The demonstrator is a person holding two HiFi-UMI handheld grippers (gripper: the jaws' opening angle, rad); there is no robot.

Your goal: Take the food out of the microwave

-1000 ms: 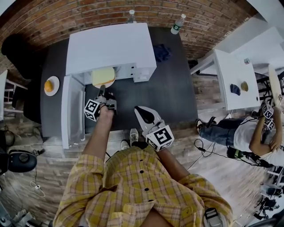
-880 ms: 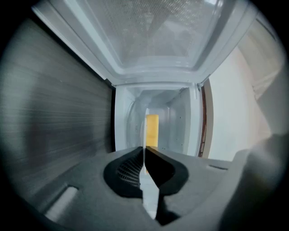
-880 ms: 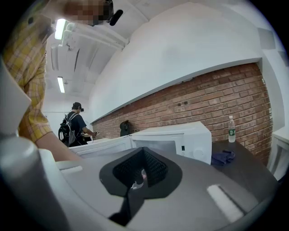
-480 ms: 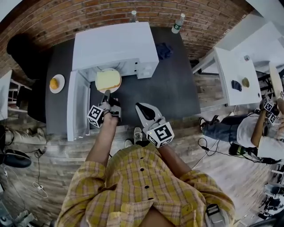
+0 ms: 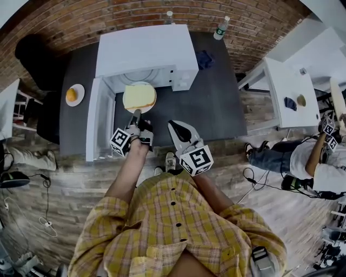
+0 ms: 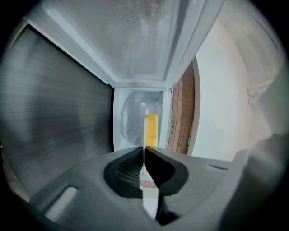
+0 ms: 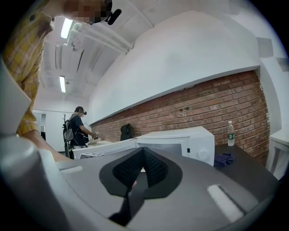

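The slab of pale yellow food (image 5: pixel 138 94) (image 6: pixel 152 128) lies flat on a round white plate (image 5: pixel 148 107). The plate is held level just in front of the microwave's mouth, above the dark desk (image 5: pixel 205 108).

At the plate's 6 o'clock edge, the left gripper (image 5: pixel 135 114) (image 6: pixel 144 155) has its jaws pinched on the rim, one pad on each face. The slab lies just beyond their tips.

At 12 o'clock from the plate stands the white microwave (image 5: pixel 146 51) (image 7: pixel 189 140), its cavity open toward the person. Its door (image 5: pixel 100 121) is swung fully out at 9 o'clock, running down beside the plate and the left gripper.

The right gripper (image 5: pixel 178 130) (image 7: pixel 143 151) hangs at 5 o'clock from the plate, apart from it. Its jaws are pressed together with nothing between them.

Beyond the door, at 9 o'clock, an orange (image 5: pixel 71 95) sits on a small saucer (image 5: pixel 80 91). A blue cloth (image 5: pixel 204 58) (image 7: pixel 223 159) lies on the desk at 2 o'clock, beside the microwave. Two water bottles (image 5: pixel 222 27) (image 5: pixel 169 16) stand at the desk's far edge against the brick wall. Well off at 3 o'clock is a white table (image 5: pixel 281 103), with another person (image 5: pixel 319 162) near it.
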